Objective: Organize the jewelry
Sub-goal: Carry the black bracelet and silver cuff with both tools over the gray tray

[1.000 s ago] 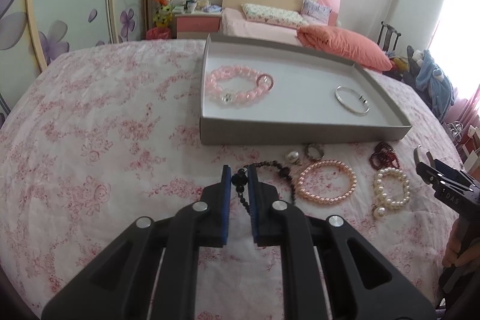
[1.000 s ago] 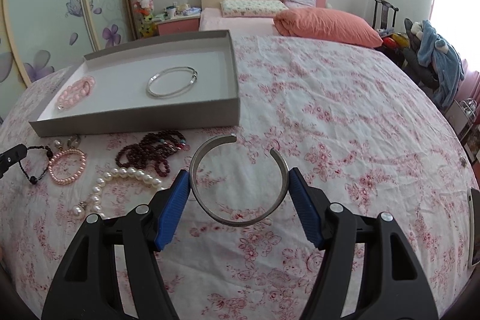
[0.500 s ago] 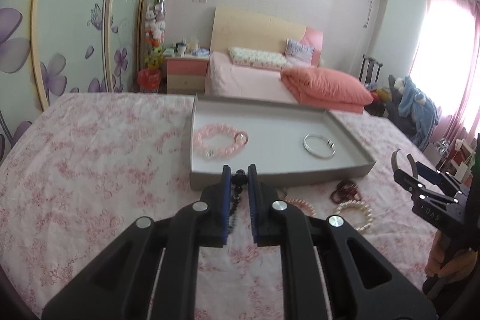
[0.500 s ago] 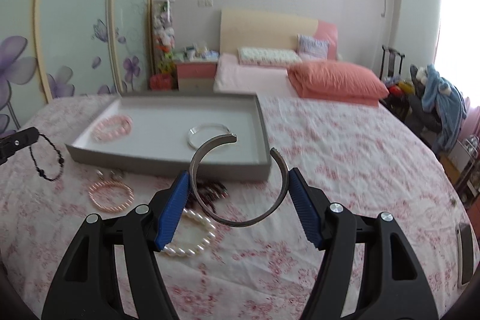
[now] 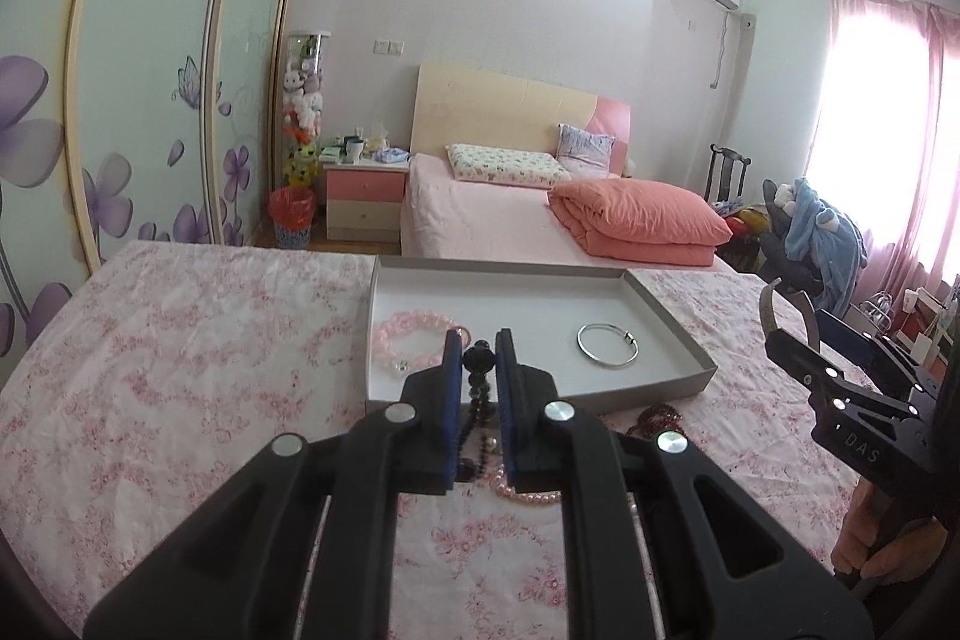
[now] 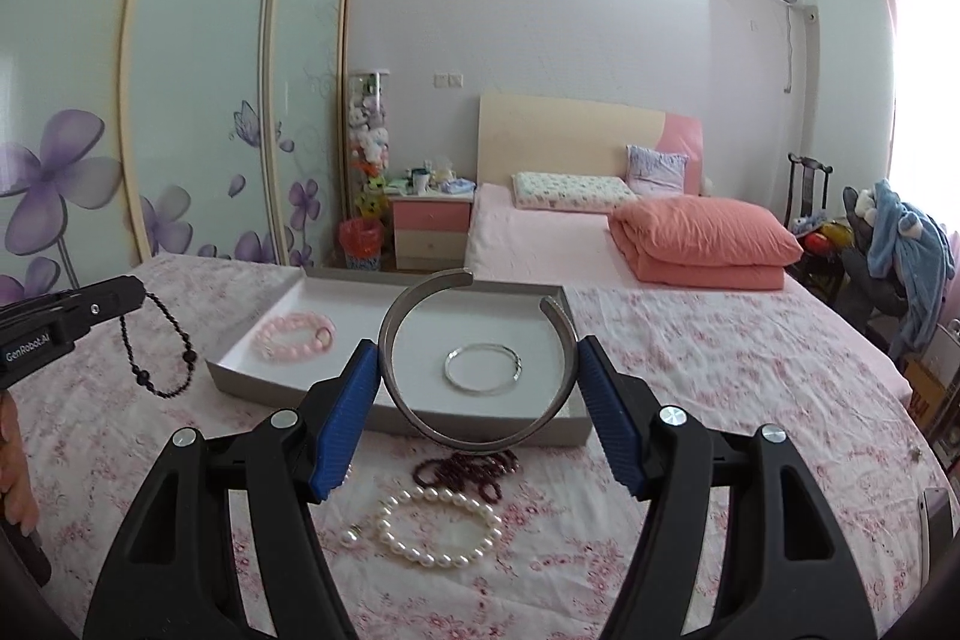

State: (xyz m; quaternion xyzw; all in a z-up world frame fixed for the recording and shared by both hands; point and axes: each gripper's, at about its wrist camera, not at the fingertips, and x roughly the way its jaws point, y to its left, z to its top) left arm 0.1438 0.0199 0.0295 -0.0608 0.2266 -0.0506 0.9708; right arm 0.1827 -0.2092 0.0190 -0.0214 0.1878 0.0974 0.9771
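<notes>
The bed (image 6: 690,370) is carrying a grey tray (image 6: 480,430) serving as the collection point; a pink bracelet (image 6: 294,334) and a thin bangle (image 6: 483,370) are already lying inside. The right claw (image 6: 480,370) is clamping a cuff (image 6: 480,436) across its width, keeping it level above the tray. The left claw (image 5: 478,358) is pinching a black necklace (image 6: 156,352) by its top, letting the strand hang untangled. Pearls (image 6: 438,526) and garnet beads (image 6: 468,469) are waiting on the bed.
</notes>
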